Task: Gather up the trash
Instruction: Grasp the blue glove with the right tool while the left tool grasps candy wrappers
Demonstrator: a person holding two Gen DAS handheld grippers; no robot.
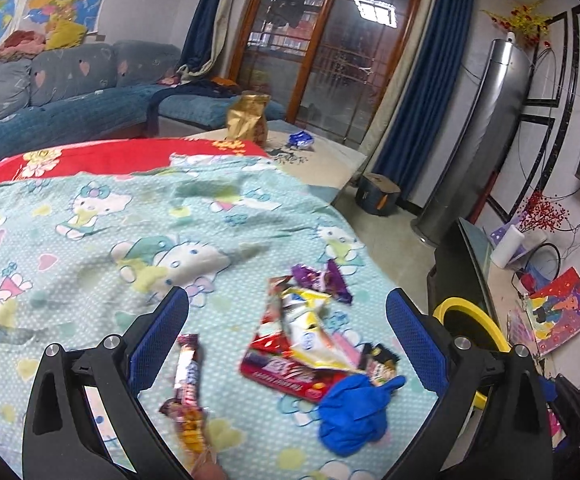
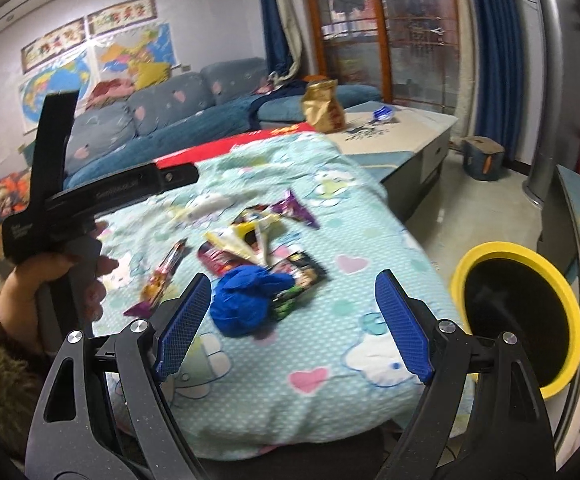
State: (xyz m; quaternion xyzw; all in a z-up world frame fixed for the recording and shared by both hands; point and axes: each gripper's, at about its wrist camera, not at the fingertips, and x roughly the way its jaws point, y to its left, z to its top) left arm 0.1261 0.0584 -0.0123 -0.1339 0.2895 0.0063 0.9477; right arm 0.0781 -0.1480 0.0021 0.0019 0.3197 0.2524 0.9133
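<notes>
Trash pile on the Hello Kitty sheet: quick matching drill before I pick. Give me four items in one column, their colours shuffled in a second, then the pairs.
Items:
1. crumpled glove
2. bin rim
3. twisted wrapper at the far end of the pile
4. flat packet under the pile

Colours:
A. red
B. yellow
C. blue
D. purple

Pairs: 1-C, 2-B, 3-D, 4-A

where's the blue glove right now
The blue glove lies crumpled on the cartoon blanket, at the near end of the wrapper pile, touching the black wrapper.
</notes>
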